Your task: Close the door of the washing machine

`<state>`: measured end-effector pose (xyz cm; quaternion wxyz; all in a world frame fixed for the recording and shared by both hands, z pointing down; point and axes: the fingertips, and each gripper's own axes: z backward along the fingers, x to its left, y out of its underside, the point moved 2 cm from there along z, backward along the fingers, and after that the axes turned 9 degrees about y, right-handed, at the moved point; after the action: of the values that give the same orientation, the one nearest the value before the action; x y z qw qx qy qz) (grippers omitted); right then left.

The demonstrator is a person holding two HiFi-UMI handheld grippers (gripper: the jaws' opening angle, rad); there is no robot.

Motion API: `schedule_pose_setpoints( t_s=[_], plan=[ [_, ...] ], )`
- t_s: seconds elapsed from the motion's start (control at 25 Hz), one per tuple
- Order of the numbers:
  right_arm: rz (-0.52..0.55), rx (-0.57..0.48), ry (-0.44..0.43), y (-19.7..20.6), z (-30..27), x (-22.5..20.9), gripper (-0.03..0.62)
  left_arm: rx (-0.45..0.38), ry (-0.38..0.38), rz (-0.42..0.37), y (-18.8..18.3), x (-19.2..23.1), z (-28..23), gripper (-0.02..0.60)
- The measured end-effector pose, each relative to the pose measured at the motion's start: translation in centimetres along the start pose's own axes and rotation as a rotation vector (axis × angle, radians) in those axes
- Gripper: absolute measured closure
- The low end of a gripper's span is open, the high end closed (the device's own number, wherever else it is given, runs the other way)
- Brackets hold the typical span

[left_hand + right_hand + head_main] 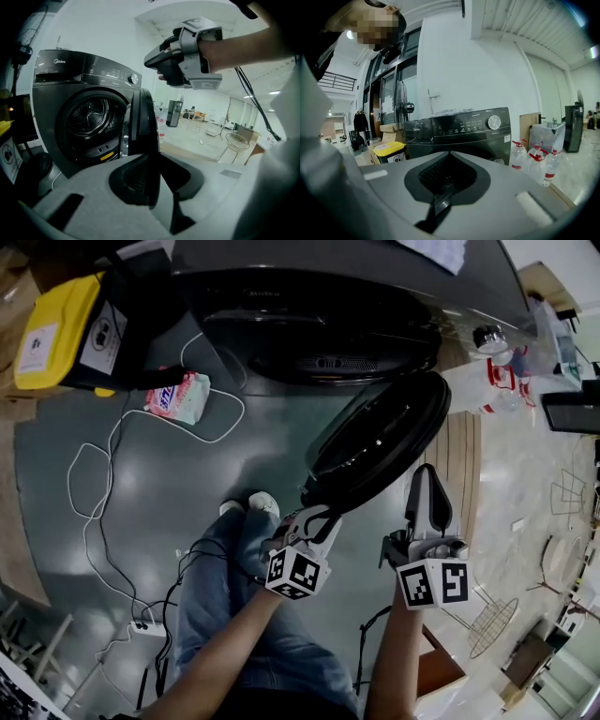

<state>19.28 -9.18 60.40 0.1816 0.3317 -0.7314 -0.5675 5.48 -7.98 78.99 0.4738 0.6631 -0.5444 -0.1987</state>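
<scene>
Two hand-held grippers face one front-loading washing machine [319,324], which stands ahead of both with its drum mouth [86,117] uncovered. Its round door [384,442] hangs swung well out from the cabinet, edge-on to the left gripper and just to the left of the right gripper, so the task's thing is not yet shut. The left gripper [314,514] is aimed forward and somewhat down. Its jaws are drawn narrow on the door's free rim, which runs straight down between them in the left gripper view. The hold sits at the part of the rim farthest from the hinge, presumably because a push there swings the door with least effort. The right gripper [427,474] hovers just beside the door's outer edge, jaws pressed together on nothing; whether it touches the door cannot be told. It looks past the door toward the control panel, seemingly kept out of the swing or held ready to press the door home. Beyond the right gripper, to its right, water bottles [543,164] stand by the cabinet. Well apart to the left of the left gripper, a pink packet [178,395] and a white cable [94,512] lie on the floor, outside the door's likely path.
</scene>
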Motion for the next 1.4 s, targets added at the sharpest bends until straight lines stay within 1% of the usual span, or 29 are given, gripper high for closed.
schedule_pose_setpoints(
  t_s=[0.2, 0.4, 0.68, 0.8, 0.96, 1.16, 1.4],
  plan=[
    [-0.001, 0.008, -0.028, -0.8, -1.1, 1.7, 0.586, 0.028, -0.021, -0.015, 0.1, 4.3, 1.8, 0.511],
    [-0.008, 0.011, -0.069, -1.9, -3.0, 4.2, 0.586, 0.059, -0.016, -0.019, -0.6, 9.7, 3.6, 0.511],
    [-0.001, 0.031, -0.132, -2.5, -6.2, 7.2, 0.586, 0.061, -0.067, -0.022, -2.8, 19.4, 5.2, 0.503],
    [0.004, 0.050, -0.142, -2.2, -7.2, 7.6, 0.586, 0.070, -0.079, -0.042, -3.9, 23.2, 5.2, 0.495],
    [0.003, 0.069, -0.149, -1.8, -8.3, 8.0, 0.586, 0.068, -0.092, -0.055, -5.4, 27.2, 5.0, 0.491],
    [0.000, 0.085, -0.151, -1.3, -9.3, 8.6, 0.586, 0.069, -0.083, -0.064, -6.7, 30.5, 4.8, 0.486],
    [-0.007, 0.100, -0.149, -1.0, -10.1, 8.9, 0.586, 0.068, -0.047, -0.054, -7.3, 31.2, 4.6, 0.482]
  ],
)
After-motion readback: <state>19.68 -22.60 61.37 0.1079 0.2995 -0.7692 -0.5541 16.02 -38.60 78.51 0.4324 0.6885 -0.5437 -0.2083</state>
